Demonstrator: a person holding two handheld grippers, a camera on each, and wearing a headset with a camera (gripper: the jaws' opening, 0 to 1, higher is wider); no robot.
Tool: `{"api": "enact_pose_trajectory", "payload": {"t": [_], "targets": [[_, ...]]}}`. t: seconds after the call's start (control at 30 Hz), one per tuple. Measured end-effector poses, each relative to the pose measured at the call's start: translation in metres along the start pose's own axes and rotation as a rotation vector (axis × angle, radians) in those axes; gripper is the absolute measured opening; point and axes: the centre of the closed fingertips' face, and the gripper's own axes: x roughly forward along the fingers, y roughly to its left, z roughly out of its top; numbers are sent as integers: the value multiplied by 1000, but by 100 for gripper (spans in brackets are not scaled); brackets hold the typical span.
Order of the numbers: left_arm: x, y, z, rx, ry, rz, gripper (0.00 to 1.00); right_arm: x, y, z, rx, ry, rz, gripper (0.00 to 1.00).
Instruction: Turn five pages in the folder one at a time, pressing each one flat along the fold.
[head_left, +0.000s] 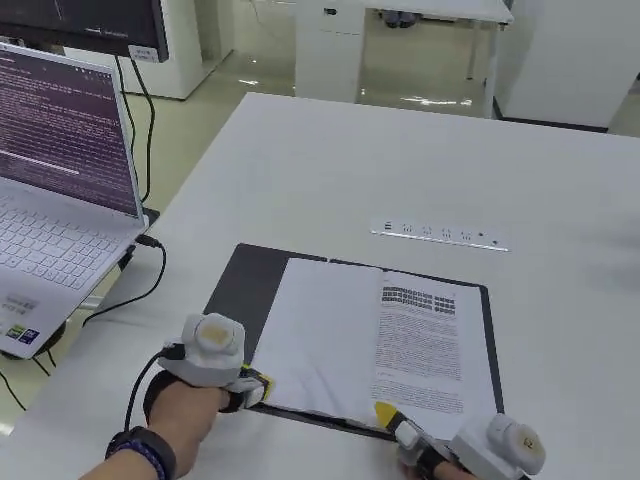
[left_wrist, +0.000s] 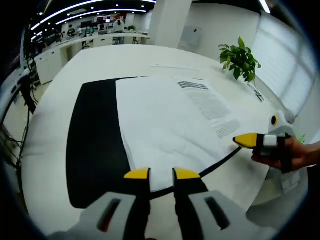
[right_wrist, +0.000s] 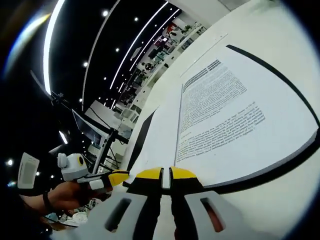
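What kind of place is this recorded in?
Most likely an open-plan office: a laptop on a white desk, a potted plant, and rows of workstations under ceiling strip lights behind.

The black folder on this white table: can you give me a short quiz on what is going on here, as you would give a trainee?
1. True or false: the black folder lies closed on the white table.
2. Which sheet in the folder shows printed text? A: the left one. B: the right white paper page. C: both.
3. Fill in: to the left of the folder stands an open silver ____.
Key: 1 false, it lies open. 2 B. 3 laptop.
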Motion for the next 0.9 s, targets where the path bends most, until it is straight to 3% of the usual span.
{"api": "enact_pose_trajectory", "payload": {"t": [0.13,0.27,0.43,0.7,0.77,0.9], "targets": [[-18,-13,6,9,-56,-10,23,-18,-8,6,-55,13,-45,17],[-31,-17,-1,14,-60,-6,31,-40,-14,18,-113,-5,-70,24],[-51,-19,-8,63,-59,15,36,-61,-19,29,-198,-10,-88,29],[-83,-23,-5,108,-84,40,43,-87,-12,28,-371,43,-89,40],[-92,-26,-1,111,-107,41,45,-93,-6,27,-409,52,-77,43],[-110,-30,5,134,-137,57,52,-105,2,31,-439,29,-68,49]]}}
